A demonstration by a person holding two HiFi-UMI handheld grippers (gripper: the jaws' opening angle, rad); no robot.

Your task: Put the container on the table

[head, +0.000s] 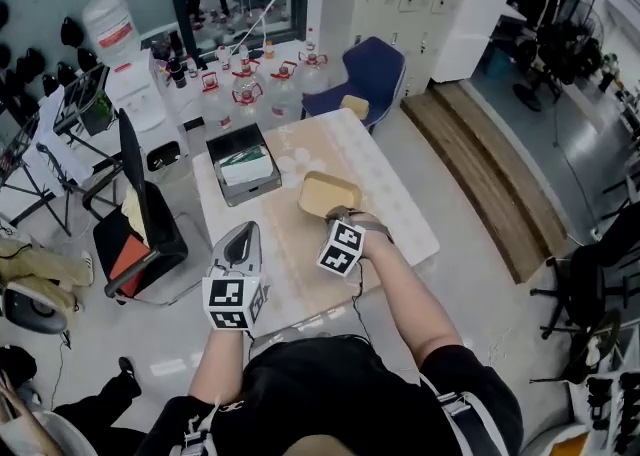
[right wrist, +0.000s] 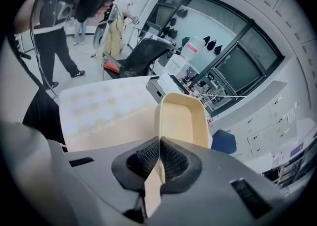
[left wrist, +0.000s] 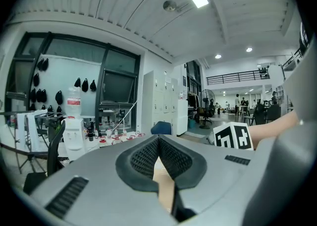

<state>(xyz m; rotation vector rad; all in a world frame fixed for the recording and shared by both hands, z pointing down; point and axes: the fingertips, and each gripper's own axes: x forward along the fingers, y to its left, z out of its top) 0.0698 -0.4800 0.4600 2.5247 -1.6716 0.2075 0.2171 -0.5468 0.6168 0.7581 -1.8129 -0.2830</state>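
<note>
Two tongs are in view, one in each hand. The right tongs [right wrist: 159,145] are closed tight on the near short wall of the container [right wrist: 181,118], with the thin wall pinched between the two dark pads. The container is a cream, rectangular, shallow tray. Its long axis runs straight away from the tongs, toward the far left part of the counter [head: 392,196], and its open side faces up. It is over the middle of the counter, a little to the near side. I cannot tell if its bottom touches the surface or hangs just above it. The left tongs [left wrist: 158,143] are closed too, pad against pad, and hold nothing. They are at the near left edge of the counter, well apart from the container, and they point away from the person. On the far left corner of the counter stands a dark box [head: 243,166] with something white and green inside. A blue chair [head: 372,72] stands beyond the far end of the counter, and a black chair [head: 140,206] is beside its left side.
</note>
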